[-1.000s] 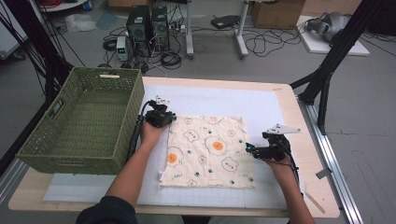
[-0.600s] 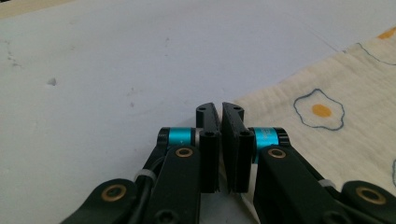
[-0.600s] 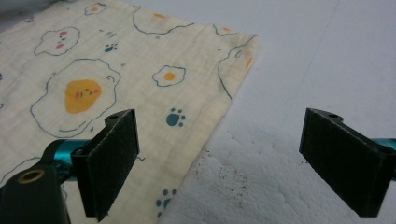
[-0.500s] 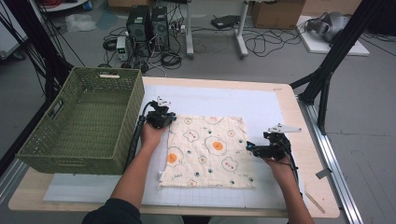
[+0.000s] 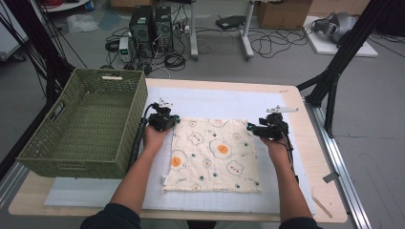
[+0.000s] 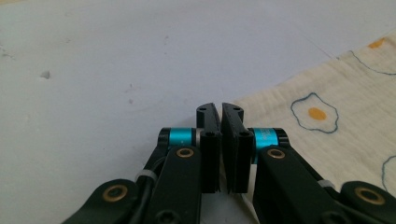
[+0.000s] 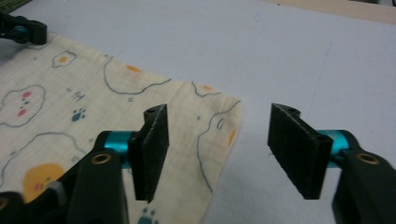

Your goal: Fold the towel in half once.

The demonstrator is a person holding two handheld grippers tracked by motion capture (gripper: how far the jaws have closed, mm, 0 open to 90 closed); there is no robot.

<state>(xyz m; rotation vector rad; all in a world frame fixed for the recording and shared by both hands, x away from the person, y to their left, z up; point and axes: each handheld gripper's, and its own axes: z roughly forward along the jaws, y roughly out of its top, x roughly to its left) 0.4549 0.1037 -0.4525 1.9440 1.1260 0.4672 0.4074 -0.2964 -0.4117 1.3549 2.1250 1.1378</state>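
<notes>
- the cloth lay flat on the white mat, at the middle of the table, with the green basket off at its 9 o'clock.
- the left gripper sat at the cloth's 10 o'clock corner with its jaws together. in the left gripper view the corner ran up to the tips, but whether any fabric was actually pinched could not be told. if nothing was caught, a lift would likely have left that corner behind.
- the right gripper hovered at the 2 o'clock corner, jaws wide apart. in the right gripper view one jaw stood over the cloth and the other over bare mat, straddling the edge. closing too high would probably have missed the thin fabric.
- an uneven grip on the two corners could have dragged the cloth askew or bunched it.
- pressing down hard might have snagged the mat along with the cloth.
</notes>
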